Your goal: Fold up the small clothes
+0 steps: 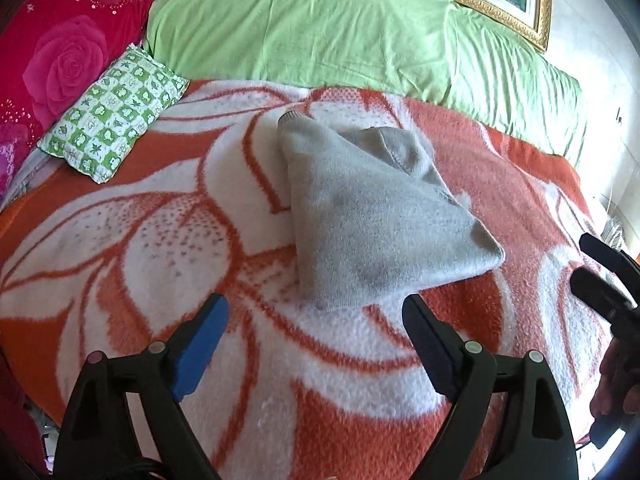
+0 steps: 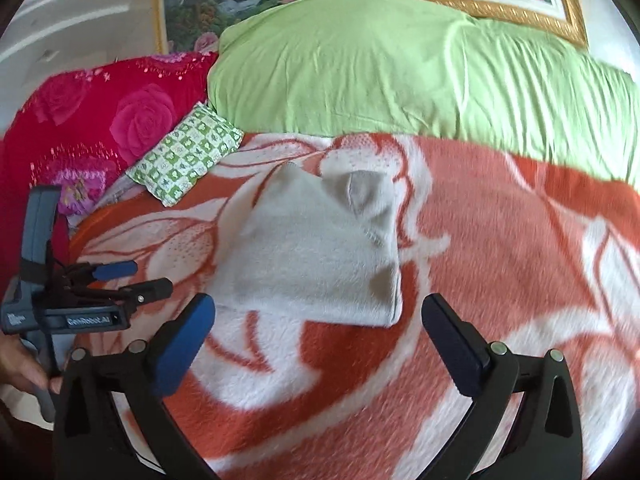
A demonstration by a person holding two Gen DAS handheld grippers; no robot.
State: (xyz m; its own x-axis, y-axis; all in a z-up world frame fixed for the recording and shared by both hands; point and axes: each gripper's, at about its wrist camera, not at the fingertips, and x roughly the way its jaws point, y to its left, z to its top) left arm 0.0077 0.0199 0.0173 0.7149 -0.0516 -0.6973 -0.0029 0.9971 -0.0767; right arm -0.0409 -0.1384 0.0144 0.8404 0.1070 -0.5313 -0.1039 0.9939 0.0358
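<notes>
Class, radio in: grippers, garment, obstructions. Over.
Left gripper open, empty. Right gripper open, empty. Folded grey fleece garment flat on orange-and-white floral blanket. Nothing blocking.

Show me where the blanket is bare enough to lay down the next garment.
Most room: the orange and white blanket to the right of the folded grey garment, up to the green quilt. Also bare: the near strip in front of the garment. Crowded: far left, where the checked pillow and red pillow sit.

A home bedroom: a bed spread with an orange-and-white flowered blanket, a green quilt bunched at its head, a red rose-print pillow, a small green checked pillow, and a gilt-framed flower painting on the wall
</notes>
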